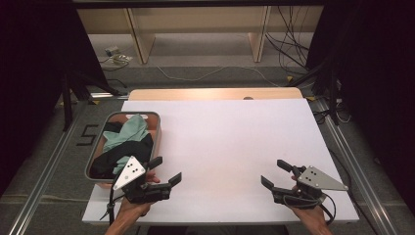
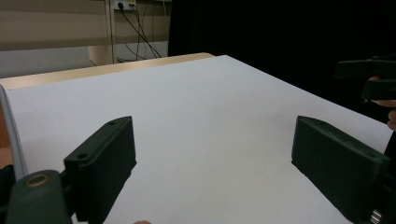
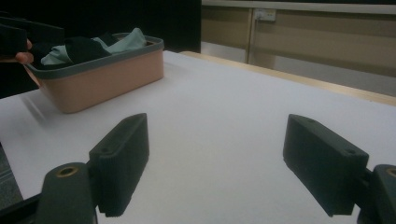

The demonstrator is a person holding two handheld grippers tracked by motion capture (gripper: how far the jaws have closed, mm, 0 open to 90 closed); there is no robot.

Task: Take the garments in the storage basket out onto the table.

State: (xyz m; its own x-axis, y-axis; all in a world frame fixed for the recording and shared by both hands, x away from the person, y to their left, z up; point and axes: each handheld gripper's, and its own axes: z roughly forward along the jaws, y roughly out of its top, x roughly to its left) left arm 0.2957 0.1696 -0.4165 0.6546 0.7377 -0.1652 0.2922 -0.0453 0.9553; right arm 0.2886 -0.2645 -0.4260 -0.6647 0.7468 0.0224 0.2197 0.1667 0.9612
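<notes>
A salmon basket with a grey rim (image 1: 157, 128) stands at the table's left edge, filled with black and pale green clothes (image 1: 128, 134). My left gripper (image 1: 165, 168) hovers open just in front of the basket, with nothing between its jaws (image 2: 212, 154). My right gripper (image 1: 274, 172) is open near the front right of the white table, jaws pointing left, also with nothing between them (image 3: 215, 158). In the right gripper view the basket (image 3: 112, 74) sits far left with the clothes (image 3: 88, 46) heaped above its rim.
The white tabletop (image 1: 225, 142) lies bare between the two grippers. A wooden strip (image 1: 215, 94) runs along its far edge. Metal rails (image 1: 44, 171) flank the table, and cables (image 1: 288, 49) lie on the floor behind it.
</notes>
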